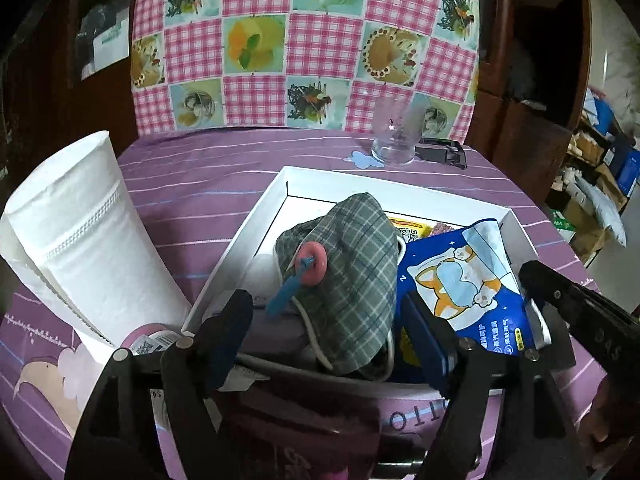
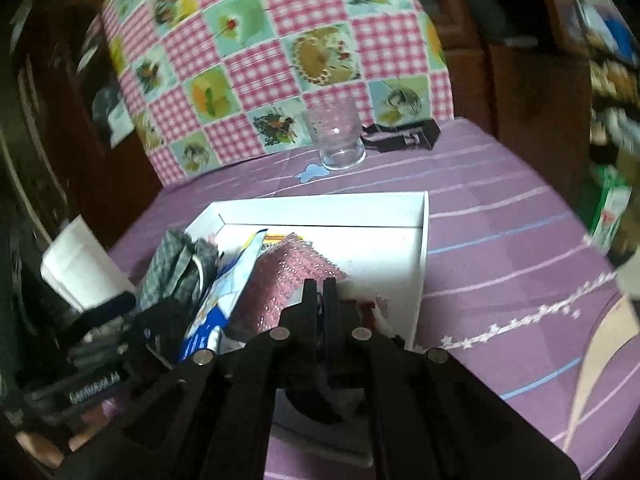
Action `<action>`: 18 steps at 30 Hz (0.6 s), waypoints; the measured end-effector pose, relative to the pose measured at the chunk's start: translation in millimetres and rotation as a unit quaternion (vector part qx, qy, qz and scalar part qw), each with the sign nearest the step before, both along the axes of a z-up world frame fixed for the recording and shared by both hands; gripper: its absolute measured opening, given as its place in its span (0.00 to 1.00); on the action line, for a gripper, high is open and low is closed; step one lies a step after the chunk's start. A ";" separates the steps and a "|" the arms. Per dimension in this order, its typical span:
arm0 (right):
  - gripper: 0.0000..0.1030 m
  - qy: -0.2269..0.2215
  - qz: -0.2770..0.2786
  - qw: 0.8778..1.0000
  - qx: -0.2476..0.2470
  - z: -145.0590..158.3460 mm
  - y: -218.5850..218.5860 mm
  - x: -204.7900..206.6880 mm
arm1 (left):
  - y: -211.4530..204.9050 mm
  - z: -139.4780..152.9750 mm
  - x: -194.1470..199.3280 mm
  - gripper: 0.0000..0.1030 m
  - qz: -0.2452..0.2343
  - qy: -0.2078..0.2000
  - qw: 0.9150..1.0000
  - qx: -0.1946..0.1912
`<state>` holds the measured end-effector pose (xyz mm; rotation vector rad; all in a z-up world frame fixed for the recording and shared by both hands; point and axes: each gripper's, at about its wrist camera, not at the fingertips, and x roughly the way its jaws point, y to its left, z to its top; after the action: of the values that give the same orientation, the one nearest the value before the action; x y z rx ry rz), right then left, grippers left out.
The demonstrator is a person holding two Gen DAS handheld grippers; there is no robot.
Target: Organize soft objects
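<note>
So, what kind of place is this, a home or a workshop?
Most likely a home, perhaps a dining or living room: a table under a purple striped cloth, a chair draped in pink checked fabric, and a drinking glass.

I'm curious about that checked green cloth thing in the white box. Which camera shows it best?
The left wrist view: the checked green cloth lies close and sharp in the white box, with a pink ring and blue tag on it. The right wrist view shows it only small, blurred, at the box's left edge.
</note>
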<state>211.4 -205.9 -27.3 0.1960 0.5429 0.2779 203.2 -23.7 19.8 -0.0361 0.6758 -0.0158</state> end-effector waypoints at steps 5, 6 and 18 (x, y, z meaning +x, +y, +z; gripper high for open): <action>0.32 -0.021 0.016 1.000 0.016 6.9 -2.8 -11.4 | 3.3 9.4 -7.4 0.74 -0.015 -0.017 1.000 -0.021; 0.51 -0.032 0.012 0.999 0.035 9.5 -8.0 -14.2 | 3.8 11.7 -9.4 0.74 -0.019 -0.023 0.999 -0.025; 0.65 0.014 -0.042 0.997 0.060 19.6 -44.3 -17.4 | 19.2 40.0 -19.1 0.76 -0.021 -0.043 0.998 -0.044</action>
<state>194.0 -250.3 -7.7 0.3393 0.5445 0.2260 184.1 -4.5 59.8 -0.1057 0.5894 -0.0873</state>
